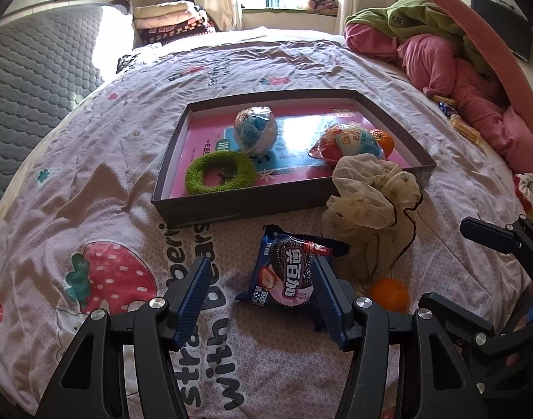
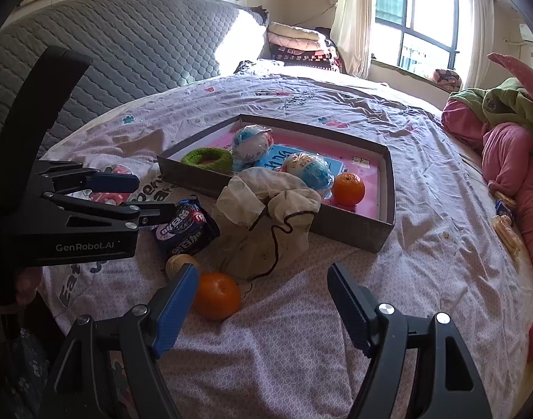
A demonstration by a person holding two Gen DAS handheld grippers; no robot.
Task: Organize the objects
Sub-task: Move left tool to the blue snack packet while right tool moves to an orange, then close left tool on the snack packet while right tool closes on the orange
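Between the left gripper's (image 1: 261, 295) fingers (image 1: 193, 296), which stand apart and clamp nothing, lies a blue Oreo cookie packet (image 1: 289, 272) on the bedsheet (image 1: 92, 160), its near end just inside the gap but untouched as far as can be told. Over at the right gripper (image 2: 263, 302), the fingers (image 2: 177, 305) are likewise spread and empty, with an orange (image 2: 217, 295) just beside the left one rather than squarely between the 2. A small tan ball (image 2: 177, 263) sits behind that orange, and a crumpled cream drawstring pouch (image 2: 266, 220) slumps against the near wall of the shallow grey box (image 2: 353, 228). Inside the box already rest a green knitted ring (image 2: 207, 157), 2 wrapped round toys (image 2: 250, 143) and a 2nd orange (image 2: 348, 188). Judging by this, the sorting is partly done and both grippers are on approach to loose items. Next, the left one likely needs to settle lower and close across the packet, while the right one should shift sideways to centre on the fruit, which may roll on the soft bedding.
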